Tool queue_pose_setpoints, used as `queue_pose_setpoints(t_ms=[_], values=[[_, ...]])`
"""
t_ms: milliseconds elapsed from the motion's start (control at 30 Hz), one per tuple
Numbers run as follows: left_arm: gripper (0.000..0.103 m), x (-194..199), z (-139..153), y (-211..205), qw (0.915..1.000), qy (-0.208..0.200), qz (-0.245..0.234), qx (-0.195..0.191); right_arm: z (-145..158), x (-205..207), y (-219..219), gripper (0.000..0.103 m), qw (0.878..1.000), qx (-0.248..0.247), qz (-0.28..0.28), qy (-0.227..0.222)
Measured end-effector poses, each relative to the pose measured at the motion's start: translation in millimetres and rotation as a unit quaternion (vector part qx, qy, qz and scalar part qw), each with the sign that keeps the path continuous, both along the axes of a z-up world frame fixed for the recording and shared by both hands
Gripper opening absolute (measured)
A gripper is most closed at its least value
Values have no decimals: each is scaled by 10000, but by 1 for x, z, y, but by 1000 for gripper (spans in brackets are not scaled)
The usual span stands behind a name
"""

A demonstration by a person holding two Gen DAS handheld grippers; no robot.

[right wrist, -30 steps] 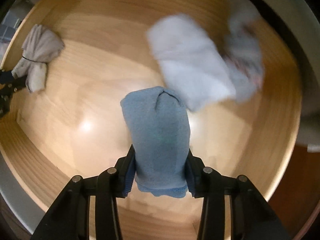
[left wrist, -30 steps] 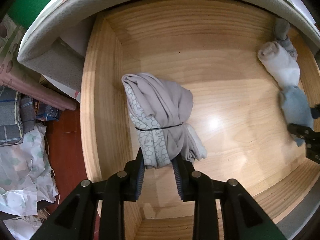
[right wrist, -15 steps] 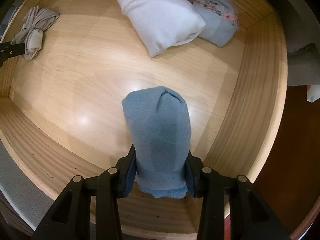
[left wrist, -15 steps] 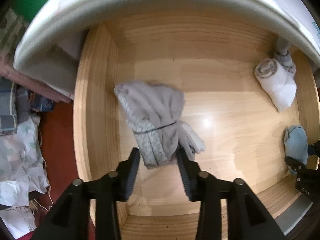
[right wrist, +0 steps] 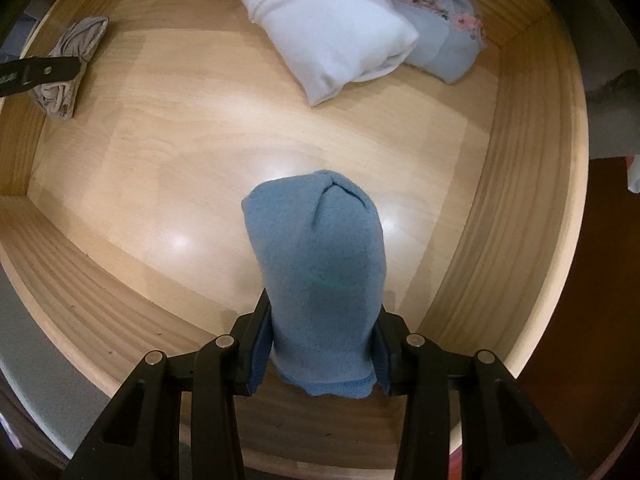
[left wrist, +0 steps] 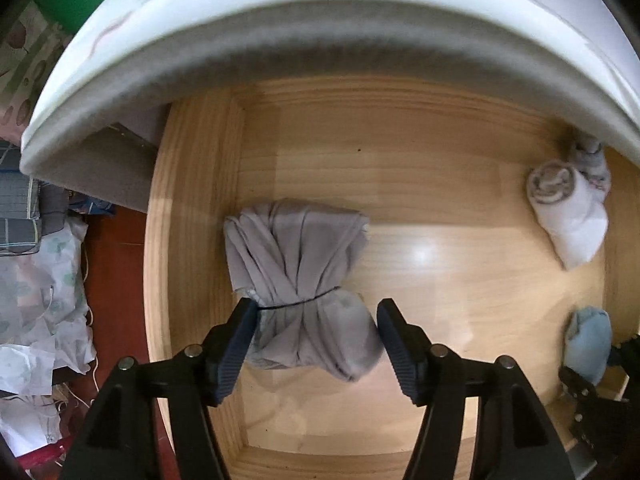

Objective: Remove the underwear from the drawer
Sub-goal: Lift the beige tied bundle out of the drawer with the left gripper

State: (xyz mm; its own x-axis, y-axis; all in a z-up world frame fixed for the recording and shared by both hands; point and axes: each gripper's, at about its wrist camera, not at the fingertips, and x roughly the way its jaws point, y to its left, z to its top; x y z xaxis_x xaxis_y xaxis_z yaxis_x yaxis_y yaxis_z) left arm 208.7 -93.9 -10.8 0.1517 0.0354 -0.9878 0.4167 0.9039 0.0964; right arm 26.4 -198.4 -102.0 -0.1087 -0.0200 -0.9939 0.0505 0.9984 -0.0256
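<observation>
A grey underwear bundle point(left wrist: 300, 280) tied with a dark band lies on the wooden drawer point(left wrist: 400, 184) floor near its left wall. My left gripper point(left wrist: 314, 340) is open, its jaws on either side of the bundle's near end. My right gripper point(right wrist: 320, 354) is shut on a rolled blue underwear point(right wrist: 320, 272), held above the drawer floor near the right wall. The blue roll also shows at the right edge of the left wrist view point(left wrist: 590, 344). The grey bundle point(right wrist: 74, 60) and a left finger point(right wrist: 36, 72) show in the right wrist view.
A white roll point(right wrist: 324, 36) and a pale blue floral roll point(right wrist: 440, 40) lie at the drawer's back right corner. A white mattress edge point(left wrist: 320, 40) overhangs the drawer's back. Clothes and fabric point(left wrist: 36, 300) lie on the red floor to the left.
My left gripper has opened wider around the grey bundle, which has turned and now lies with its plain grey side up. My right gripper has lifted the blue roll back from the white roll.
</observation>
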Motion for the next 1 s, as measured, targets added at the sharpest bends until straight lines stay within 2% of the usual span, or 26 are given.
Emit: queue_pose_setpoints(t_ms=[100,133,200,267,333,533,733,1000], values=[[64,-1,-5,-1,9999,-31,46,102,-6,-3,-1,39,10000,-2,14,-2],[64,-3,-8,0,9998,-10,66,165,0,-2,-3,39,10000,-8,12,4],[53,-5,-14,-2,9992,-33,16,399,0,-3,-5,39,10000,-5,11,-10],[50,-9,-18,-5,9980,-119,-112,610,-1,-4,-6,39,10000,26,-17,-12],[47,-12,-16,-9,9979,-142,-117,622,1,-4,-10,39,10000,20,-35,-34],[43,-12,-11,7,9996,57,-4,275,13,-12,-16,39,9999,-5,-73,-75],[42,-24,15,13,9997,-106,-205,87,22,-17,-22,39,9999,-25,-86,-96],[42,-47,78,20,9974,-475,-506,-211,23,-22,-19,39,9999,-49,-68,-98]])
